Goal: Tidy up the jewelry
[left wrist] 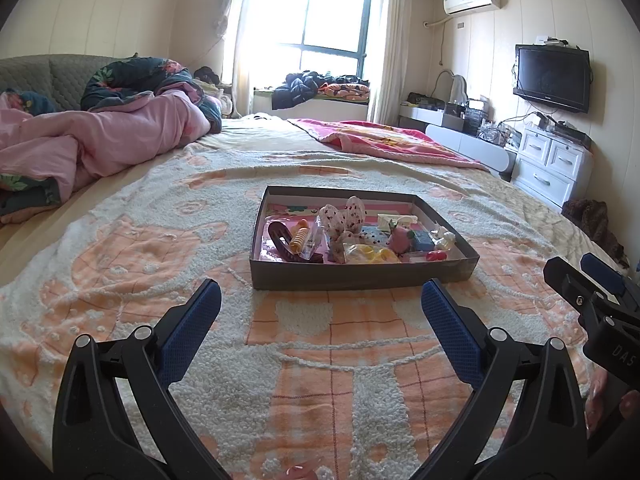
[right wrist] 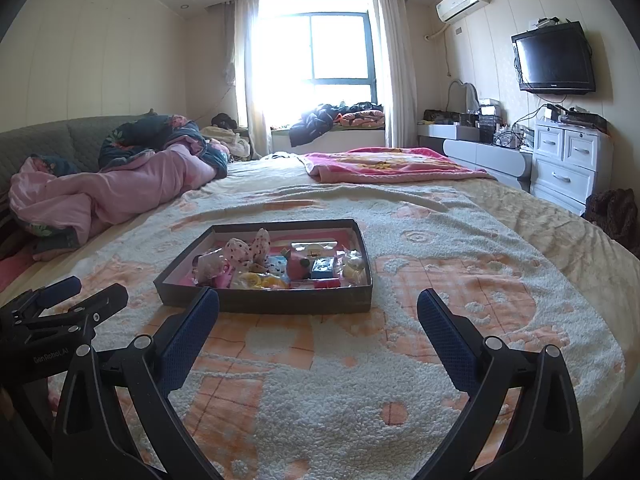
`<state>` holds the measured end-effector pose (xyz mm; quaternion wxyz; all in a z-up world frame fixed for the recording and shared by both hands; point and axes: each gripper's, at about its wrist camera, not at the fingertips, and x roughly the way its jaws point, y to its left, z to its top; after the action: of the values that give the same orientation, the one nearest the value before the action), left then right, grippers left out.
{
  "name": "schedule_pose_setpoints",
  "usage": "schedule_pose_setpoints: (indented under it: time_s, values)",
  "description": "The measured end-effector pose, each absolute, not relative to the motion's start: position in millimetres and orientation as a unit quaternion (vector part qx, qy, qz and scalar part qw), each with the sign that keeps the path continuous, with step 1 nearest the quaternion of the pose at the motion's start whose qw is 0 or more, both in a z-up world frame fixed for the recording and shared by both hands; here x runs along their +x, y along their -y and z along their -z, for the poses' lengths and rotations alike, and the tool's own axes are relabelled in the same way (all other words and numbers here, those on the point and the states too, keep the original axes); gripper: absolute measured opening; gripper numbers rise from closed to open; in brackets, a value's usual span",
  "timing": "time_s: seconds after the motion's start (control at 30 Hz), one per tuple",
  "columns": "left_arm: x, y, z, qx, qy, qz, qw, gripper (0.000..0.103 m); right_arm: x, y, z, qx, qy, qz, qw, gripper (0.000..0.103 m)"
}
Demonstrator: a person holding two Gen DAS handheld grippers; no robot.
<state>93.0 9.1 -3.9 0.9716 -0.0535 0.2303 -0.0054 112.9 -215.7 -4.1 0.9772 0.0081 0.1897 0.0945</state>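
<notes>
A shallow dark cardboard box (left wrist: 360, 274) lies on the bed, full of hair accessories and trinkets: a dark maroon claw clip (left wrist: 282, 240), a spotted bow (left wrist: 344, 216), yellow ties (left wrist: 370, 255), a small blue box (left wrist: 423, 241). The box also shows in the right wrist view (right wrist: 272, 302). My left gripper (left wrist: 320, 300) is open and empty, just short of the box's near wall. My right gripper (right wrist: 318, 308) is open and empty, near the box's front right corner. Each gripper shows at the edge of the other's view.
The bed is covered by a cream and orange tufted blanket (left wrist: 320, 360). A pink quilt (left wrist: 100, 140) is heaped at the left and a pink blanket (left wrist: 384, 138) lies beyond the box. White drawers (left wrist: 552, 160) and a wall television (left wrist: 554, 76) stand at the right.
</notes>
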Motion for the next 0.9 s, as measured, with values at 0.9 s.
schedule_pose_setpoints:
  time_s: [0.9]
  values:
    - [93.7, -11.7, 1.4, -0.053, -0.227, 0.003, 0.972, 0.092, 112.5, 214.6, 3.6, 0.009, -0.188, -0.095, 0.978, 0.097]
